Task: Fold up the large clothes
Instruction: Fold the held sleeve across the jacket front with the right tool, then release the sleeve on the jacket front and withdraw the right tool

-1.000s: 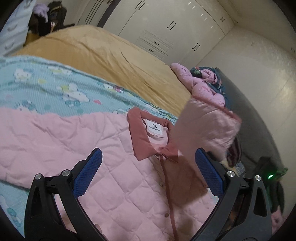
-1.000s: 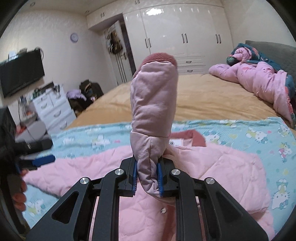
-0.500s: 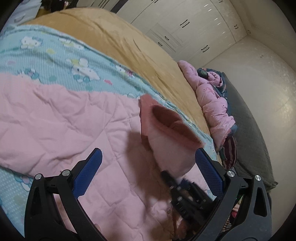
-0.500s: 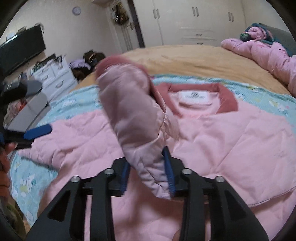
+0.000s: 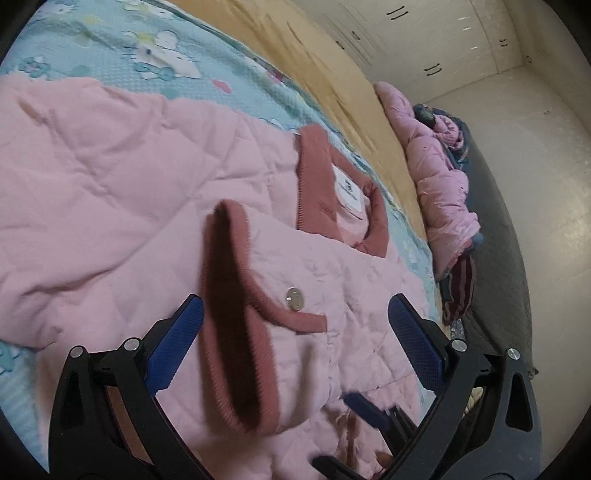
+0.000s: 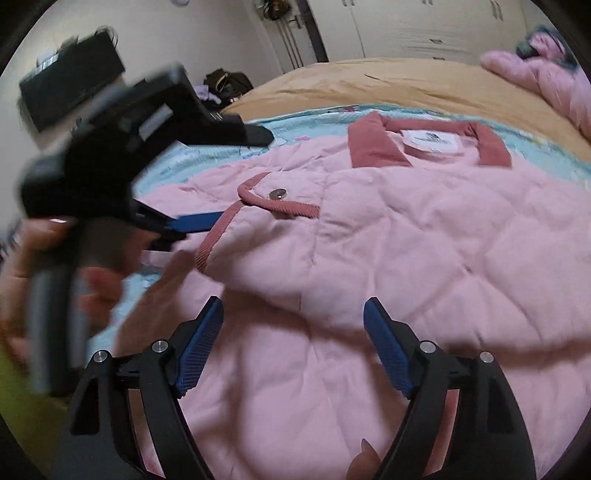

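A pink quilted jacket (image 6: pixel 424 240) with a dark red collar (image 6: pixel 373 146) lies front-up on the bed. Its right sleeve (image 6: pixel 273 236) is folded across the chest, red cuff (image 5: pixel 236 325) with a metal snap (image 5: pixel 294 297) pointing left. My right gripper (image 6: pixel 293 350) is open and empty just above the jacket, below the folded sleeve. My left gripper (image 5: pixel 295 343) is open and empty, its jaws either side of the cuff without touching it. It also shows blurred in the right wrist view (image 6: pixel 192 223), by the cuff.
A teal cartoon-print sheet (image 5: pixel 122 55) lies under the jacket on a tan bedspread (image 6: pixel 388 85). A pink padded garment (image 5: pixel 436 177) is heaped at the bed's head by a grey headboard (image 5: pixel 495 236). White wardrobes (image 6: pixel 406 26), a TV (image 6: pixel 70 88) and a cluttered corner stand beyond.
My right gripper carried the sleeve down across the chest, opened and let it go. My left gripper moved in closer over the cuff.
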Motion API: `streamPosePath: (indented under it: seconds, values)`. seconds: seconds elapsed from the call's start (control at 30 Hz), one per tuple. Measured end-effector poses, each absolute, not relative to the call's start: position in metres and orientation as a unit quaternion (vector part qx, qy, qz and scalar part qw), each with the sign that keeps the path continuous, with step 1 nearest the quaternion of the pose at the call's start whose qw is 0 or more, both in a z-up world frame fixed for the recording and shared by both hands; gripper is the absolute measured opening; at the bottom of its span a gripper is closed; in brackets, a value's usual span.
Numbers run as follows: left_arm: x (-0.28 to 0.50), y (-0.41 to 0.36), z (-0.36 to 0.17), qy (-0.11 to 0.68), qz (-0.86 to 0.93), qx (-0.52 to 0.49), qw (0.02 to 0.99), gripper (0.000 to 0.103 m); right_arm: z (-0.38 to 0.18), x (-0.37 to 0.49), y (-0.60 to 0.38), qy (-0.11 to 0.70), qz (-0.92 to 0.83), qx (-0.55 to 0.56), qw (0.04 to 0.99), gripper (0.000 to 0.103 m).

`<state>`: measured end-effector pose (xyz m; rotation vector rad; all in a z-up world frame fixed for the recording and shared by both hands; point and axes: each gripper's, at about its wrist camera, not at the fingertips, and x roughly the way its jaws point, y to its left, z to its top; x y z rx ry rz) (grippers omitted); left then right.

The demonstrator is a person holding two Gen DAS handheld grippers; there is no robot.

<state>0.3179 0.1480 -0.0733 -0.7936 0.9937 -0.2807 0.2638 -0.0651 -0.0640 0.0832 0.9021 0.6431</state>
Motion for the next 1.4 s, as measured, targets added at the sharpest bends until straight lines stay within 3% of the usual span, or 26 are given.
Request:
streamPosePath:
  seconds: [0.03, 0.1, 0.13, 0.17, 0.23, 0.6, 0.9, 1.4]
  values:
    - [0.320, 0.146, -0.075, 0.462, -0.131, -0.367, 0.797, 0.086, -0.061, 0.261, -0.074, 0.428, 0.303, 0.048, 0.850, 0.077]
    - [0.324, 0.140, -0.077, 0.466, -0.126, -0.352, 0.802, 0.045, -0.056, 0.256, -0.096, 0.427, 0.292, 0.058, 0.854, 0.077]
    - [0.326, 0.135, -0.076, 0.471, -0.111, -0.331, 0.810, 0.038, -0.054, 0.255, -0.103, 0.426, 0.286, 0.060, 0.856, 0.077]
    - [0.327, 0.133, -0.076, 0.474, -0.098, -0.315, 0.817, 0.021, -0.051, 0.253, -0.114, 0.425, 0.277, 0.065, 0.859, 0.077]
    - [0.325, 0.133, -0.074, 0.466, -0.085, -0.304, 0.827, 0.008, -0.046, 0.251, -0.130, 0.420, 0.267, 0.072, 0.865, 0.077]
    - [0.299, 0.137, 0.021, 0.347, -0.089, -0.226, 0.906, 0.005, -0.015, 0.247, -0.210, 0.374, 0.187, 0.109, 0.902, 0.073]
    - [0.312, 0.137, -0.048, 0.416, -0.053, -0.205, 0.885, 0.006, -0.021, 0.309, -0.252, 0.389, 0.080, 0.097, 0.913, 0.070]
    - [0.316, 0.121, -0.081, 0.445, -0.029, -0.140, 0.884, 0.007, -0.107, 0.380, -0.251, 0.487, 0.040, 0.037, 0.872, 0.069]
